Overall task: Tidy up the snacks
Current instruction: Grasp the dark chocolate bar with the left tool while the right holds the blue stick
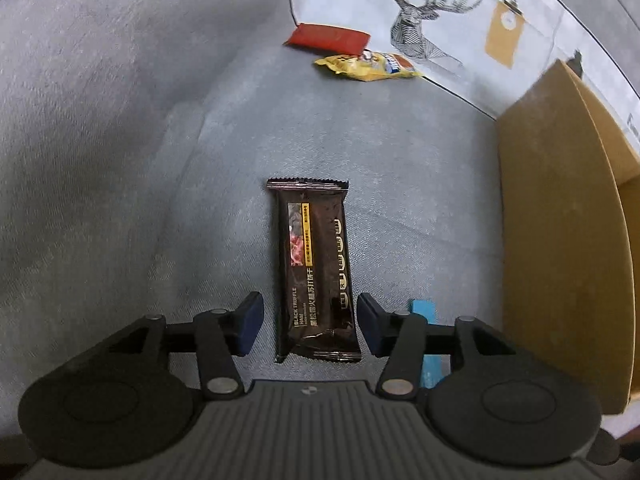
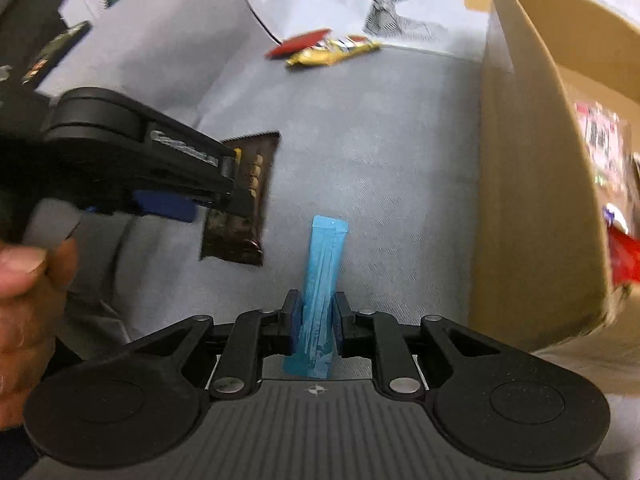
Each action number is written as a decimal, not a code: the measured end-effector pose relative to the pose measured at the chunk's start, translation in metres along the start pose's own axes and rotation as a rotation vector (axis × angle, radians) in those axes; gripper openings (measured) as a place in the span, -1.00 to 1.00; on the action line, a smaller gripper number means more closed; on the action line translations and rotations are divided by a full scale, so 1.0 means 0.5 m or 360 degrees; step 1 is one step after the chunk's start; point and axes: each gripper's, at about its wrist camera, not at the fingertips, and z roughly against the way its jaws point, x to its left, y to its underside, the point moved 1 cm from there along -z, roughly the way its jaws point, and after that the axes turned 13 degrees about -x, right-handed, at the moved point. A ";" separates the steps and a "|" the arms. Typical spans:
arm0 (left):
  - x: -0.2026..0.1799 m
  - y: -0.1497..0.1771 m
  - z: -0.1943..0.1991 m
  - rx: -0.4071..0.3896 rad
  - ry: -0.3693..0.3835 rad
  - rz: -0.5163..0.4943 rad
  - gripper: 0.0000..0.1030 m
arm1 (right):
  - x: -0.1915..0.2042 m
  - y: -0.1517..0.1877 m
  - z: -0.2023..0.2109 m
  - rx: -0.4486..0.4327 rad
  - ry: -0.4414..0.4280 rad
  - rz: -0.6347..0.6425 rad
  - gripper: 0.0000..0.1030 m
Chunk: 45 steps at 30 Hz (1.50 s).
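Left tongs stood open astride the dark brown foil snack bar. Right tongs gripped the thin blue plastic sachet.

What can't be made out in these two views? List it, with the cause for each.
- Cardboard box contents: right wrist view, motion blur; only smeared colours inside.
- Blue sachet: left wrist view, mostly hidden behind the left gripper's linkage.
- Dark snack bar: right wrist view, partly covered by the left gripper.
- Yellow packet and red packet: both views, print too small to read.
- Right gripper: the sachet's lower end is cut off by its body.
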 end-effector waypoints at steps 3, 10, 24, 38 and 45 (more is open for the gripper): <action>0.000 -0.005 0.004 -0.0025 -0.0035 0.0005 0.10 | -0.006 0.001 -0.010 -0.0012 0.0005 -0.0007 -0.58; -0.009 -0.010 -0.016 -0.0006 -0.0051 0.0017 0.17 | 0.005 0.007 -0.018 -0.0032 0.0029 0.0093 -0.58; -0.017 -0.005 -0.032 -0.0011 -0.0087 -0.0036 0.17 | 0.010 0.005 -0.013 -0.0071 0.0066 0.0154 -0.62; -0.023 -0.001 -0.038 -0.0022 -0.0106 -0.0093 0.17 | 0.013 0.006 -0.014 -0.0075 0.0058 0.0180 -0.65; -0.023 0.000 -0.039 -0.0024 -0.0108 -0.0106 0.16 | 0.014 0.002 -0.018 -0.0078 0.0063 0.0181 -0.65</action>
